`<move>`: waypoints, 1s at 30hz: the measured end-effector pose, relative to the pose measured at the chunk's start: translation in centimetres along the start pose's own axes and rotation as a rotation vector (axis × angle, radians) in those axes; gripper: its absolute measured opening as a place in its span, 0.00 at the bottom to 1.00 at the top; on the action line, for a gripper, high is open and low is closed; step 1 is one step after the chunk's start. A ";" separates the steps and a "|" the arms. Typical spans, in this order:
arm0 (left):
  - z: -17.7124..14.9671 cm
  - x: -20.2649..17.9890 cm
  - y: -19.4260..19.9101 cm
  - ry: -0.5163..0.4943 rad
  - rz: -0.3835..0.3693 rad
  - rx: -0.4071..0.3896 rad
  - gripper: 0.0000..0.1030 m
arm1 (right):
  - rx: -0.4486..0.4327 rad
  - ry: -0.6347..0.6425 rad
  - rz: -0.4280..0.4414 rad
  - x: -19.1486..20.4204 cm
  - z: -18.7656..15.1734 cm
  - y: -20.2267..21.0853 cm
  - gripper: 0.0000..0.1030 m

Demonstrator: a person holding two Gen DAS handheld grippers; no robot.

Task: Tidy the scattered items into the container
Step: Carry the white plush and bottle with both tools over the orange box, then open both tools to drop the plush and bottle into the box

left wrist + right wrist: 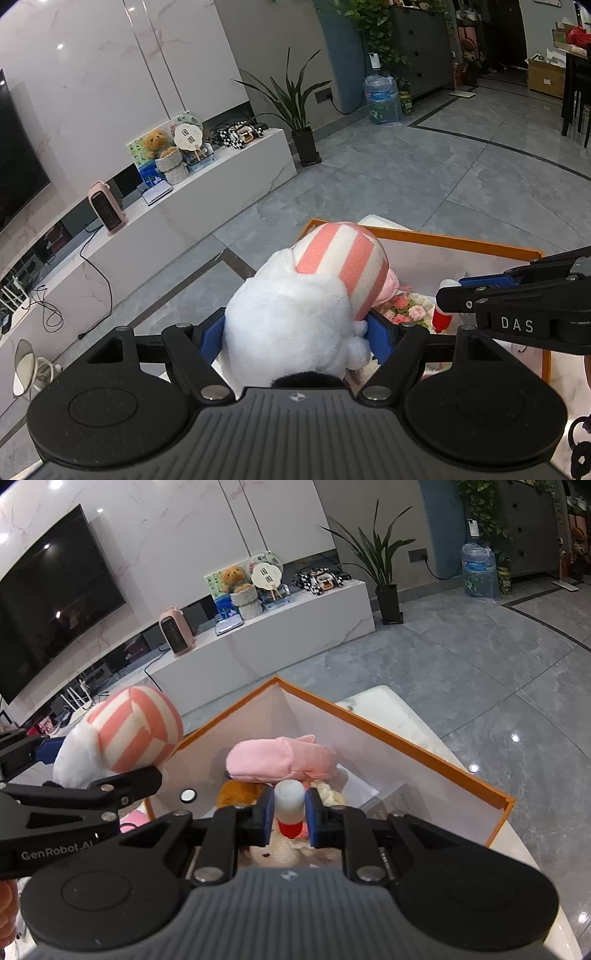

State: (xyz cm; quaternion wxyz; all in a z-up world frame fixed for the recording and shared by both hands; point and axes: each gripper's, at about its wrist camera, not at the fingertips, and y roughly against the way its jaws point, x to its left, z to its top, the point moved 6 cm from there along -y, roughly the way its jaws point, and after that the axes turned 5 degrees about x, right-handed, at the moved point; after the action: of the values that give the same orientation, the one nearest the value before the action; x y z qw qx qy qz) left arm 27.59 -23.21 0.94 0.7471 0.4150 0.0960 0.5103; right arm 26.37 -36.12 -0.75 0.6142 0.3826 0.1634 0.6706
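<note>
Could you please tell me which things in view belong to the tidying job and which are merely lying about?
Part of the job:
- white plush toy held in the left gripper
- small white-capped bottle held in the right gripper
- orange-rimmed box
- pink plush already in the box

Just lying about:
- pink heater
- teddy bear
- potted plant
- water jug

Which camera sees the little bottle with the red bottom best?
The right wrist view: the little bottle sits dead centre, pinched between the right gripper's blue pads. The left wrist view shows only a bit of it behind that gripper.
</note>
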 end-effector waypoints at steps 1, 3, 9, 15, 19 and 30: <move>0.0 -0.2 -0.3 -0.001 -0.004 0.004 0.85 | 0.003 0.000 -0.006 -0.2 0.0 -0.1 0.19; 0.0 -0.5 -0.8 -0.003 -0.010 0.011 0.86 | 0.009 0.001 -0.017 -0.4 -0.1 -0.2 0.19; -0.3 -1.2 -2.3 -0.002 -0.034 0.037 0.86 | 0.030 -0.002 -0.040 -1.2 0.0 -0.8 0.19; -0.2 -1.6 -3.4 0.002 -0.054 0.051 0.86 | 0.054 -0.004 -0.059 -1.8 -0.2 -1.3 0.19; -0.1 -2.3 -3.8 0.002 -0.074 0.051 0.86 | 0.058 -0.014 -0.068 -2.4 -0.1 -1.3 0.19; 1.7 -3.7 -3.8 -0.045 -0.062 0.017 0.85 | 0.045 -0.043 -0.086 -3.4 0.4 -1.3 0.20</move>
State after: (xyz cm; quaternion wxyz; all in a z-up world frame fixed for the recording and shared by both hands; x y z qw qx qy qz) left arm 29.44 -27.78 -1.75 0.7612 0.4293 0.0963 0.4765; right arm 27.43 -39.20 -2.41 0.6371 0.4032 0.1814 0.6314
